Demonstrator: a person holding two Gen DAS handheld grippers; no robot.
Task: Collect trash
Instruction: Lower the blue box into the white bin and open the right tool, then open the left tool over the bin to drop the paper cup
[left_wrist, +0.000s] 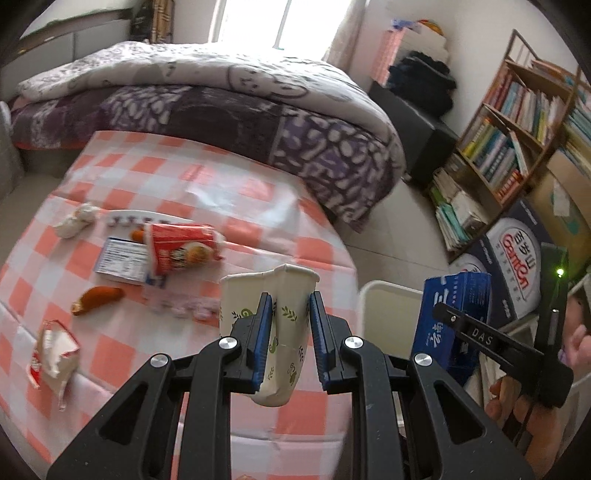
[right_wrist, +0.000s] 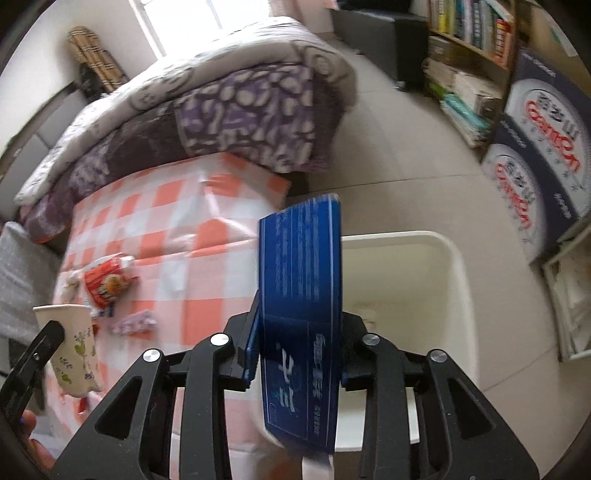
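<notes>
My left gripper (left_wrist: 290, 299) is shut on a crushed paper cup (left_wrist: 284, 321) with green leaf print, held above the near right corner of the checked table (left_wrist: 221, 192). My right gripper (right_wrist: 300, 306) is shut on a flat blue box (right_wrist: 301, 295), which stands upright between the jaws over the white bin (right_wrist: 454, 258) beside the table. On the table lie a red snack wrapper (left_wrist: 181, 247), a blue-and-white label card (left_wrist: 122, 262), a brown peel-like scrap (left_wrist: 98, 299), a crumpled tissue (left_wrist: 75, 221), a torn red-and-white packet (left_wrist: 55, 354) and a pinkish wrapper (left_wrist: 192, 306).
A bed with a purple patterned quilt (left_wrist: 221, 110) borders the table's far side. A bookshelf (left_wrist: 517, 129) and stacked cartons (left_wrist: 517, 266) stand to the right, past a strip of tiled floor (right_wrist: 406, 147). A person's hand (left_wrist: 517, 406) holds the right gripper.
</notes>
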